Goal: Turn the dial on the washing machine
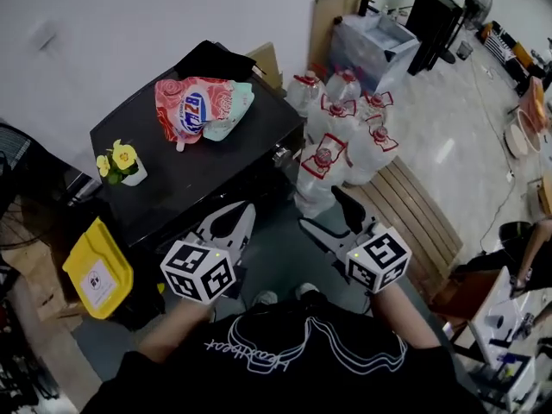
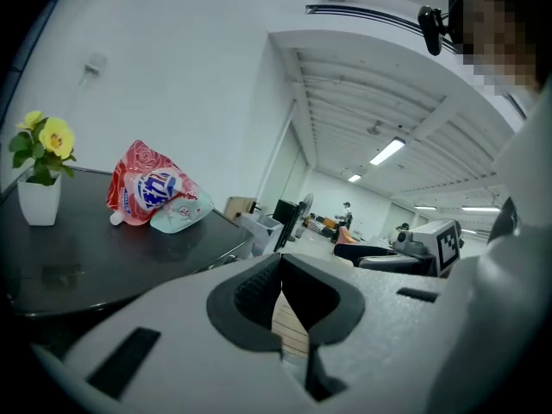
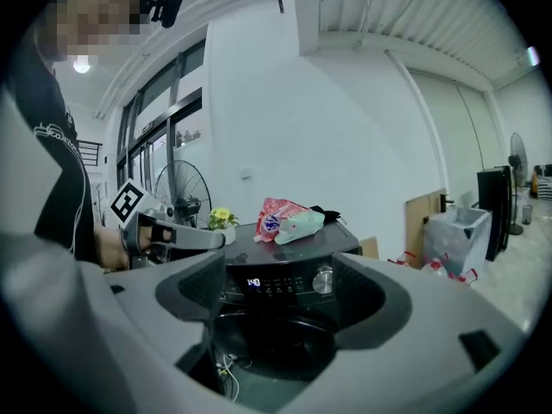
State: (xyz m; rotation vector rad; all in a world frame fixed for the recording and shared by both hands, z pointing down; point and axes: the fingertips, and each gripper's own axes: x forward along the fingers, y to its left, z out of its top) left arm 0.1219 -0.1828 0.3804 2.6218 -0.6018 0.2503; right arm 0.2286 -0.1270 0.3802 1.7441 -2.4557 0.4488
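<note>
The black washing machine (image 1: 185, 184) stands in front of me, its lid shut. Its silver dial (image 3: 323, 280) sits at the right end of the front control panel, beside a lit display (image 3: 254, 282); the dial (image 1: 280, 155) also shows at the machine's right front corner. My right gripper (image 3: 276, 287) is open, held back from the panel with the dial seen between its jaws, not touching it. My left gripper (image 1: 244, 210) hovers at the machine's front edge, shut on nothing. On the lid lie a red and white detergent bag (image 1: 194, 106) and a small flower pot (image 1: 122, 164).
Several water jugs (image 1: 345, 136) crowd the floor to the machine's right, beside a wooden pallet (image 1: 414, 214) and a clear plastic bin (image 1: 371, 46). A yellow container (image 1: 97, 270) sits at the machine's left. A standing fan (image 3: 181, 197) is behind the left gripper.
</note>
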